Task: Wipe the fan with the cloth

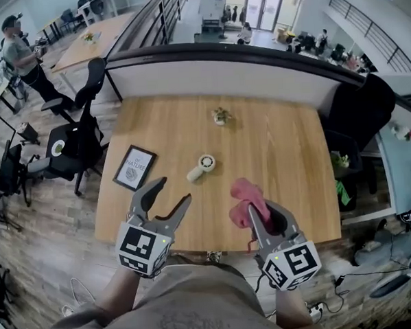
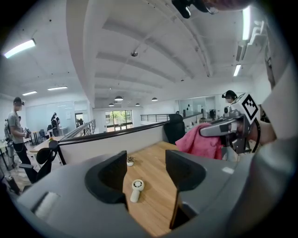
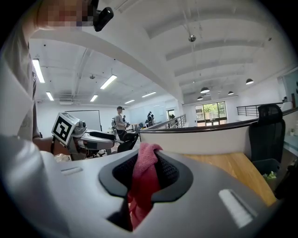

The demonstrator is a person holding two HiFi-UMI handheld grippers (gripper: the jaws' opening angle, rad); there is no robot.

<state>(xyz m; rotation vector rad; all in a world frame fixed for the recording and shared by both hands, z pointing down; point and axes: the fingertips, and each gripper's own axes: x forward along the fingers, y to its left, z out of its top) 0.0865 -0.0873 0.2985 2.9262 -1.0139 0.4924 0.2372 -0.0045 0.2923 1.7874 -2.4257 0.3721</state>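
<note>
A small white hand-held fan [image 1: 201,167] lies on the wooden table [image 1: 281,156] near its middle, handle toward the front left; the left gripper view shows the fan [image 2: 135,189] between the jaws but far off. My left gripper [image 1: 171,194] hovers open and empty above the table's front edge, short of the fan. My right gripper [image 1: 257,207] is shut on a pink cloth [image 1: 248,198], held up over the front edge to the right of the fan. In the right gripper view the cloth [image 3: 144,179] bunches between the jaws and hangs down.
A black-framed picture [image 1: 134,167] lies at the table's left side. A small potted plant [image 1: 221,116] stands toward the far edge. Black office chairs [image 1: 77,136] stand left of the table, another [image 1: 357,111] at the right. A low partition wall [image 1: 221,73] runs behind.
</note>
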